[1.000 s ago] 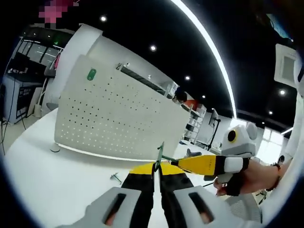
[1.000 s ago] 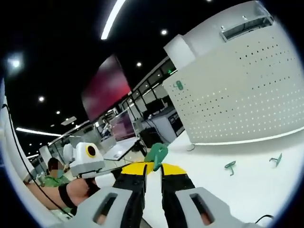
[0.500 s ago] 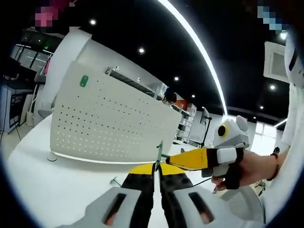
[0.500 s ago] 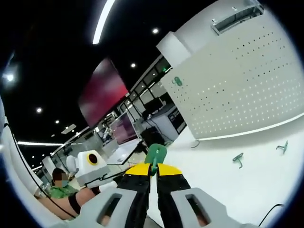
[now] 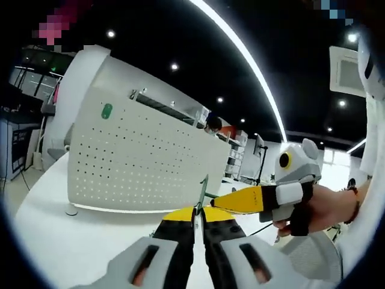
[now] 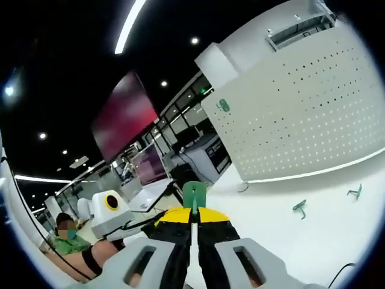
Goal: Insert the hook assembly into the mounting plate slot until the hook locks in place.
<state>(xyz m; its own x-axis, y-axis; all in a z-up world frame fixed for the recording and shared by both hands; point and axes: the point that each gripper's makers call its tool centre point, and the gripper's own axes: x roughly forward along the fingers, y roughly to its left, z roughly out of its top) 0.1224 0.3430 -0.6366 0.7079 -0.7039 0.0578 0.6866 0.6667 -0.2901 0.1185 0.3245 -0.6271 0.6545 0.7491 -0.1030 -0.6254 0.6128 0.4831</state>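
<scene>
— Pegboard [image 5: 144, 159] first: where does it stand?

— Upright on the white table [image 5: 72, 241], a white perforated panel. A green hook [image 5: 106, 111] sits near its upper left corner in the left gripper view; the same hook [image 6: 224, 106] shows high on the panel's left side in the right gripper view, where the pegboard [image 6: 301, 114] rises at the upper right.

— And the left gripper [image 5: 198, 212]?

— Its jaws are pressed together on a thin green hook piece [image 5: 203, 191], seen edge-on, which sticks up just past the yellow tips, well short of the pegboard.

— What comes in from the right there?

— The right gripper [image 5: 218, 201], yellow-tipped, held by a hand [image 5: 328, 208]. Its tips reach to the green piece at the left gripper's tips; whether they touch it cannot be told from that view.

— What does the right gripper's own view give?

— The right gripper [image 6: 194, 212] has its jaws almost closed, with a green plate [image 6: 194, 194] standing upright between the tips. The left gripper's body [image 6: 111, 211] shows at lower left, in a hand [image 6: 114, 250].

— Anything loose on the table [image 6: 313, 241]?

— Two small green hooks lie on it in the right gripper view, one [image 6: 299, 207] nearer the middle and another [image 6: 355, 192] toward the right edge, both in front of the pegboard and apart from each other.

— Background?

— Ceiling lights, a dark screen [image 6: 123, 123], and a seated person [image 6: 63, 238] at lower left.
</scene>
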